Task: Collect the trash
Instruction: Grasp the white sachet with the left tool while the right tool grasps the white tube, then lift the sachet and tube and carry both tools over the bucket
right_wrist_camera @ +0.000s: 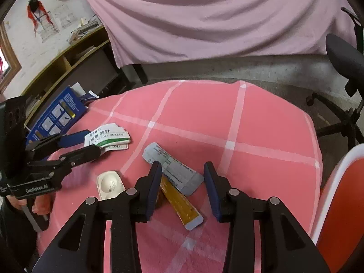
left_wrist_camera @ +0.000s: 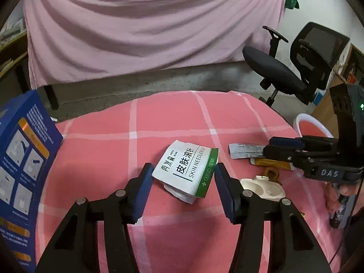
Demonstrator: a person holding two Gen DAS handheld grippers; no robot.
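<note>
Your left gripper (left_wrist_camera: 183, 173) straddles the torn white-and-green paper packet (left_wrist_camera: 185, 169) at frame centre, pads apart, untouching; your right gripper (right_wrist_camera: 183, 175) brackets the grey foil sachet (right_wrist_camera: 175, 169), unclenched.

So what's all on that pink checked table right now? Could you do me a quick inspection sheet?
Surface: pink checked cloth.
Job's things: white-green torn packet; grey sachet over gold sachet; cream plastic tray.
Clutter: blue box at the edge.
Grippers: left gripper open around the packet; right gripper open around the sachets.
Cables: dark cable.
Surroundings: pink sheet, office chair, shelf.
</note>
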